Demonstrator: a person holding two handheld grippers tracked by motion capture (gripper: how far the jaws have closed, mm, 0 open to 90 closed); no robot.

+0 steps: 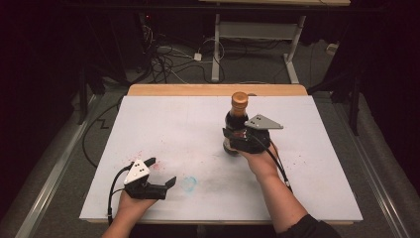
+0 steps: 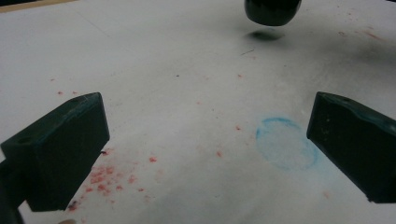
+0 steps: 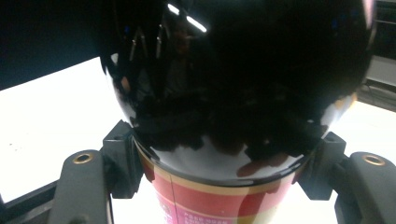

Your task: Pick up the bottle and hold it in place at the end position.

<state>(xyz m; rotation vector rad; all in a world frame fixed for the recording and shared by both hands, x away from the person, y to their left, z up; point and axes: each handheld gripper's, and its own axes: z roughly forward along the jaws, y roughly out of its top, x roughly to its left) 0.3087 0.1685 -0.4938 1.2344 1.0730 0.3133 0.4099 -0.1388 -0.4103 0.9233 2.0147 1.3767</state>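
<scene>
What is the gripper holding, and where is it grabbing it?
The right gripper holds the dark bottle around its body, at the top of the red label. The left gripper holds nothing.

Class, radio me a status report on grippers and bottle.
Right gripper clamped on bottle, lifted off board. Left gripper open, empty. Nothing in the way.

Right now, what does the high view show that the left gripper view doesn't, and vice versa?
High view only: the bottle's orange cap, the right gripper clamped on its body, both hands, the board's wooden far edge, cables on the floor.

Left gripper view only: close-up of the left gripper's open jaws, nothing between them, and the bottle's dark base lifted clear of the board, its shadow beneath.

Both: the white board, the blue ring mark, red specks, the bottle.
</scene>
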